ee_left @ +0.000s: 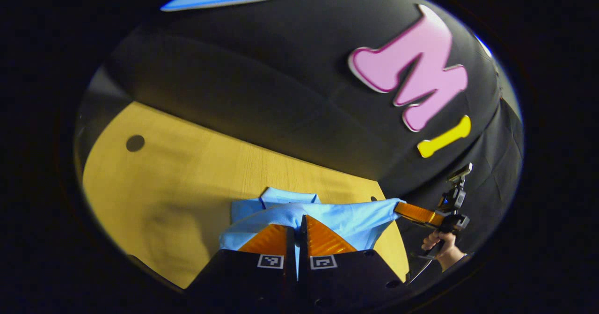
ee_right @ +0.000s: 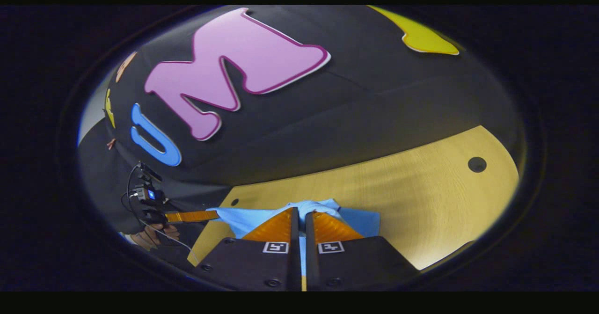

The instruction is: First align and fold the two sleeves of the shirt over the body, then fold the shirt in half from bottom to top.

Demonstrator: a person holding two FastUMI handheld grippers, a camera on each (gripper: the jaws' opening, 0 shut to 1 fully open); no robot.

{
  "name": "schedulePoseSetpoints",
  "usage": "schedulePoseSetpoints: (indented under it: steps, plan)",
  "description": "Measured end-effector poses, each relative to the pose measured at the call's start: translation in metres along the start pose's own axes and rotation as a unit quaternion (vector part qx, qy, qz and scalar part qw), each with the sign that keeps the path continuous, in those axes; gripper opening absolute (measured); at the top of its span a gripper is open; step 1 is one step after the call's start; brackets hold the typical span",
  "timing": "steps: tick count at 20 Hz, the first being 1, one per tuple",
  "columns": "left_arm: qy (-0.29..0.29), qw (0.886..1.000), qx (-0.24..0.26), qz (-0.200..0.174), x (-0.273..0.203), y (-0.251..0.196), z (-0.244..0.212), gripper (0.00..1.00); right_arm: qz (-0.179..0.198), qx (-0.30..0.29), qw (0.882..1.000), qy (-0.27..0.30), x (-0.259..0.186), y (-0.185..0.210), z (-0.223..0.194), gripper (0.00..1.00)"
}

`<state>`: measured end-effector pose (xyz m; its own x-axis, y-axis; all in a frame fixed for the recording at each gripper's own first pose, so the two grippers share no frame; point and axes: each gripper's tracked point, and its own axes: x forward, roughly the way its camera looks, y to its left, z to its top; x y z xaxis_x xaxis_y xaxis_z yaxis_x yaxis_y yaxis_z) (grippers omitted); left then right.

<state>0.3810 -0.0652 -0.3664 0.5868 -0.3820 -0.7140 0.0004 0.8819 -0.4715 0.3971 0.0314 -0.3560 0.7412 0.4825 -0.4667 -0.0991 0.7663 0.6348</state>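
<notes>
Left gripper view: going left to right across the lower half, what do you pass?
Round hole in the table → bare wooden table → blue shirt, pinched by the left gripper → right gripper at the shirt's right edge → hand holding it.

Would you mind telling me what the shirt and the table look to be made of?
The shirt looks like a soft, matte light-blue woven cloth: it drapes and creases. The table looks like pale wood or a wood-look laminate with a smooth, faintly glossy finish and fine straight grain lines.
</notes>
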Motion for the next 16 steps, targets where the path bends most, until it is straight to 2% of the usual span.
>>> schedulePoseSetpoints:
  steps: [1, 2, 4, 5, 6, 7, 9, 10, 11, 12, 14, 15, 16]
  plan:
    - [0.024, 0.999, 0.009, 0.037, 0.018, 0.024, -0.010, 0.06, -0.018, 0.006, 1.000, 0.016, 0.028, -0.021, -0.011, 0.08]
    - [0.042, 0.997, -0.008, 0.061, 0.045, 0.044, -0.024, 0.06, -0.029, 0.006, 0.999, 0.028, 0.049, -0.038, -0.023, 0.08]
    - [0.012, 0.998, -0.028, 0.059, 0.060, 0.050, -0.010, 0.06, -0.038, -0.015, 0.998, 0.048, 0.069, -0.051, -0.043, 0.08]
    - [-0.003, 0.998, -0.032, 0.054, 0.063, 0.049, -0.001, 0.06, -0.048, -0.029, 0.997, 0.055, 0.071, -0.058, -0.053, 0.14]
    - [-0.016, 0.998, -0.026, 0.061, 0.064, 0.053, 0.011, 0.06, -0.055, -0.039, 0.996, 0.062, 0.075, -0.063, -0.058, 0.14]
    - [-0.022, 0.997, -0.020, 0.078, 0.068, 0.061, 0.018, 0.06, -0.062, -0.042, 0.995, 0.069, 0.076, -0.065, -0.063, 0.08]
    - [-0.010, 0.994, -0.014, 0.107, 0.078, 0.080, 0.011, 0.07, -0.071, -0.044, 0.994, 0.071, 0.079, -0.064, -0.068, 0.17]
    - [0.000, 0.991, -0.008, 0.133, 0.080, 0.092, 0.007, 0.13, -0.079, -0.050, 0.993, 0.067, 0.071, -0.063, -0.061, 0.28]
    - [0.006, 0.989, 0.002, 0.149, 0.079, 0.099, 0.003, 0.07, -0.085, -0.054, 0.993, 0.061, 0.067, -0.062, -0.055, 0.19]
    - [0.009, 0.987, 0.010, 0.158, 0.078, 0.102, 0.003, 0.37, -0.087, -0.060, 0.993, 0.056, 0.063, -0.058, -0.049, 0.46]
    - [-0.004, 0.987, 0.019, 0.158, 0.057, 0.095, 0.016, 0.96, -0.091, -0.087, 0.991, 0.042, 0.052, -0.052, -0.037, 0.79]
    - [-0.013, 0.988, 0.022, 0.155, 0.051, 0.091, 0.021, 0.97, -0.092, -0.103, 0.990, 0.036, 0.045, -0.049, -0.032, 0.96]
    - [-0.021, 0.988, 0.029, 0.149, 0.036, 0.083, 0.026, 0.96, -0.092, -0.116, 0.989, 0.030, 0.033, -0.042, -0.025, 0.96]
